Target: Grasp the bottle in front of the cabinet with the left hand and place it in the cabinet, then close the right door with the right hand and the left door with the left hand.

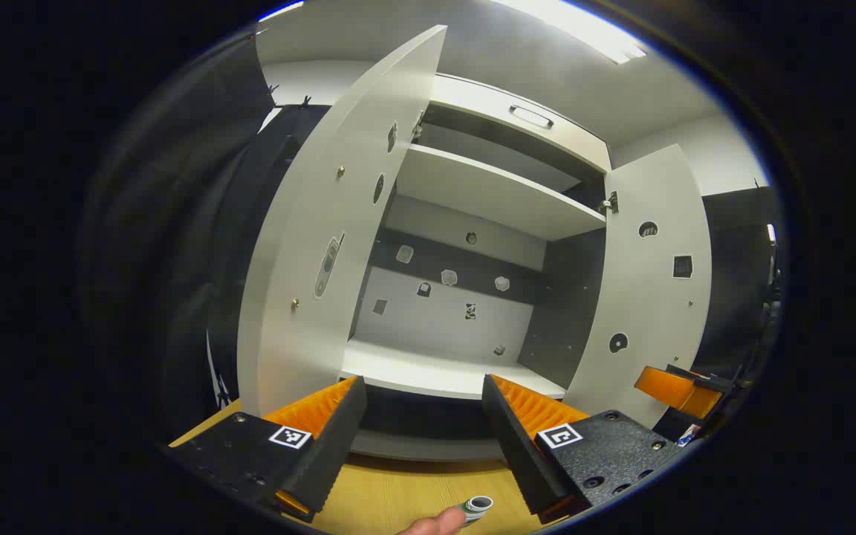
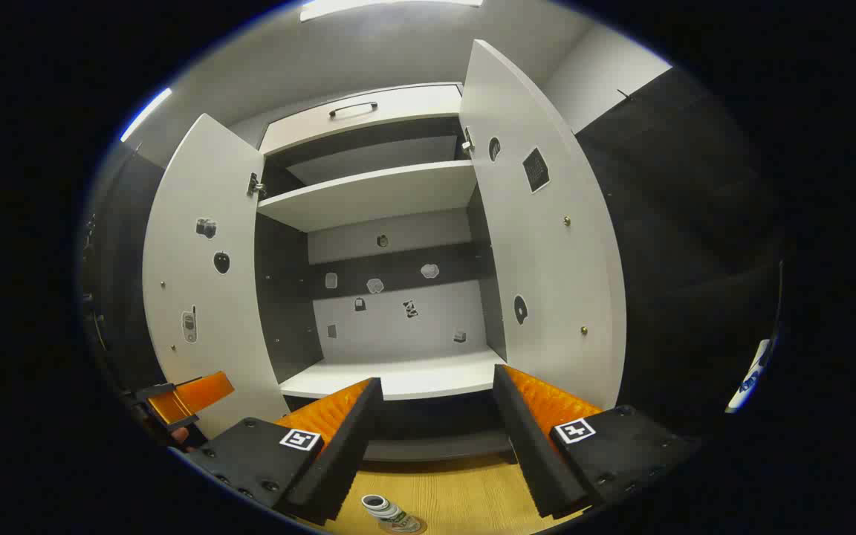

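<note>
The white cabinet stands with both doors swung wide: left door [image 1: 324, 238] [image 2: 198, 282], right door [image 1: 643, 282] [image 2: 547, 245]. Its lower shelf [image 1: 435, 371] [image 2: 398, 379] is bare. The bottle [image 2: 387, 511], white-capped with a green label, stands on the wooden table in front of the cabinet; its cap [image 1: 477, 507] peeks in at the bottom of the left gripper view. My left gripper [image 1: 423, 386] is open, above and behind the bottle, facing the shelf. My right gripper [image 2: 438, 379] is open too, and empty. Each gripper appears at the other view's edge, beside a door.
The wooden tabletop [image 2: 458, 498] runs up to the cabinet's base. An upper shelf [image 1: 495, 193] and a top drawer with a handle [image 2: 354, 109] sit above. A fingertip [image 1: 432, 526] shows beside the bottle cap. Black cloth walls flank the cabinet.
</note>
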A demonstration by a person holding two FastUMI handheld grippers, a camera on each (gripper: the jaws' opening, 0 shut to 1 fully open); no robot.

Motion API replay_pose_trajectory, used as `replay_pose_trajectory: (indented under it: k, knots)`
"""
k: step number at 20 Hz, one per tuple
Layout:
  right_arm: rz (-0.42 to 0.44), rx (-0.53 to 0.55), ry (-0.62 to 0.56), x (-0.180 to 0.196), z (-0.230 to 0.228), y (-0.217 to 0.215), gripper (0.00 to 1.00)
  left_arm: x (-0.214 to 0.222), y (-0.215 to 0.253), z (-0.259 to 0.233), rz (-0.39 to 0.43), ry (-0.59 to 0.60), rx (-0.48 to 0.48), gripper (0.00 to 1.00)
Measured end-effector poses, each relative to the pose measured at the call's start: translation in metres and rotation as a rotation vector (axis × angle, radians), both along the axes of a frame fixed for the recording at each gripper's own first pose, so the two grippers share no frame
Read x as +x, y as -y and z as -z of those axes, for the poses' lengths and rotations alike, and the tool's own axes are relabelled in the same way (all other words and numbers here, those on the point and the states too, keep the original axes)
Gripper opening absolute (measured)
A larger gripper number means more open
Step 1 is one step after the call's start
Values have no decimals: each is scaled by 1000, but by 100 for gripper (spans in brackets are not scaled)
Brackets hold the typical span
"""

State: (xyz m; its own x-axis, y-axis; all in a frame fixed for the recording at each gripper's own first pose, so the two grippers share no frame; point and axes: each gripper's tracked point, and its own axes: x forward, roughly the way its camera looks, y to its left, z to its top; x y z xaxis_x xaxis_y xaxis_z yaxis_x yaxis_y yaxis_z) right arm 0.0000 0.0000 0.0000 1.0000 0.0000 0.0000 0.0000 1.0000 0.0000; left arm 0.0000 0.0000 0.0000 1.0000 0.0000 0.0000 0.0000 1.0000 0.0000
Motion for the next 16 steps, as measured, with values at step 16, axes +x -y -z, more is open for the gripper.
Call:
replay_pose_trajectory:
  k: [16]
  knots:
    - [4,9,21,-4,-4,0,98,-6,-5,-20,-35,66,71,96]
